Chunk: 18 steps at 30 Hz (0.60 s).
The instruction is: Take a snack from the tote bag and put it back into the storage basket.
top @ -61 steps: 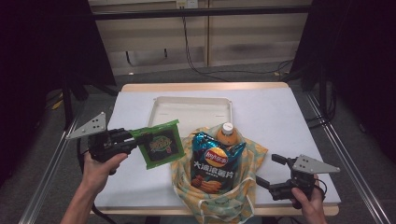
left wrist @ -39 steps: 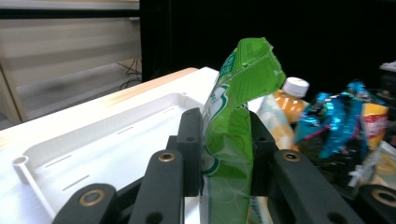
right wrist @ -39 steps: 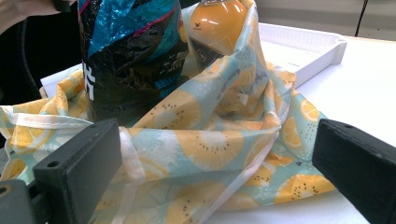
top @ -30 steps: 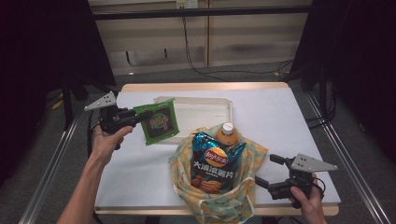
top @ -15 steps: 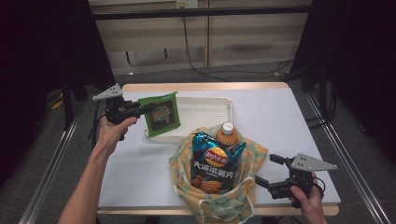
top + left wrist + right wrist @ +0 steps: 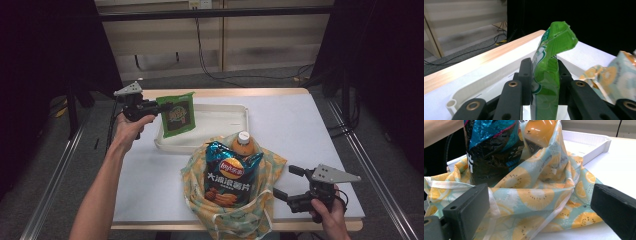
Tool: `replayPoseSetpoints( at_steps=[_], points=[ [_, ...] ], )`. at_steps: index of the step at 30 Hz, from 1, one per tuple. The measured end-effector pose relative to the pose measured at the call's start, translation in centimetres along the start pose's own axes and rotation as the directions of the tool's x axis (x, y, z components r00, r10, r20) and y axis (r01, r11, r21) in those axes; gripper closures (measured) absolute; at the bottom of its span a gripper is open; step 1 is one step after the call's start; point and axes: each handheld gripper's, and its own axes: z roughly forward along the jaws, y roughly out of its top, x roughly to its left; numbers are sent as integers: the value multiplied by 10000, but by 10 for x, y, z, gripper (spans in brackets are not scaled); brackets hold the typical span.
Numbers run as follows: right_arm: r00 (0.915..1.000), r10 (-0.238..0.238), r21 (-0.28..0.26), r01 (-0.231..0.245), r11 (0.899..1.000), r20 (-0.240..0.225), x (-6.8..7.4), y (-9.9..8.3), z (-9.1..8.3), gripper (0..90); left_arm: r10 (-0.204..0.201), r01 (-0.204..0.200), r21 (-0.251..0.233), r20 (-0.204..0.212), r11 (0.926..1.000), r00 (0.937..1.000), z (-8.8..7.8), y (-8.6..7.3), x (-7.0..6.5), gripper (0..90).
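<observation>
One green foil snack pouch (image 6: 178, 114), clamped in the left gripper (image 6: 161, 106), has travelled from the fruit-print cloth bag (image 6: 227, 200) to over the white plastic tray (image 6: 235, 111); release appears next. Right gripper (image 6: 285, 182) jaws stand apart, empty.

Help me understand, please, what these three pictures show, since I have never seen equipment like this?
No robot is at work here: a person holds a hand-operated tool with two black jaws in each hand. The high view looks down on a white table from above. The other two pictures come from cameras riding on the tools, looking along their jaws.

The left gripper is closed on a green snack pouch, held in the air above the left end of a white tray; its own view shows the pouch pinched between the jaws. The right gripper is open, beside a fruit-print cloth bag that holds a blue chip bag and an orange drink bottle.
</observation>
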Motion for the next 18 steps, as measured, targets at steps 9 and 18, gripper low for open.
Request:
replayPoseSetpoints(
  at_steps=[9, 18],
  points=[
    [10000, -60, 103, 60, 9999, -19, 0, 0, 1, 16, -318, 320, 300, -71, 9990, 9995, 30, -19, 21, 728],
    [10000, -15, 110, 15, 9999, -29, -1, 0, 1, 17, -394, 407, 378, -352, 9985, 9986, 42, -27, 34, 723]
  ],
)
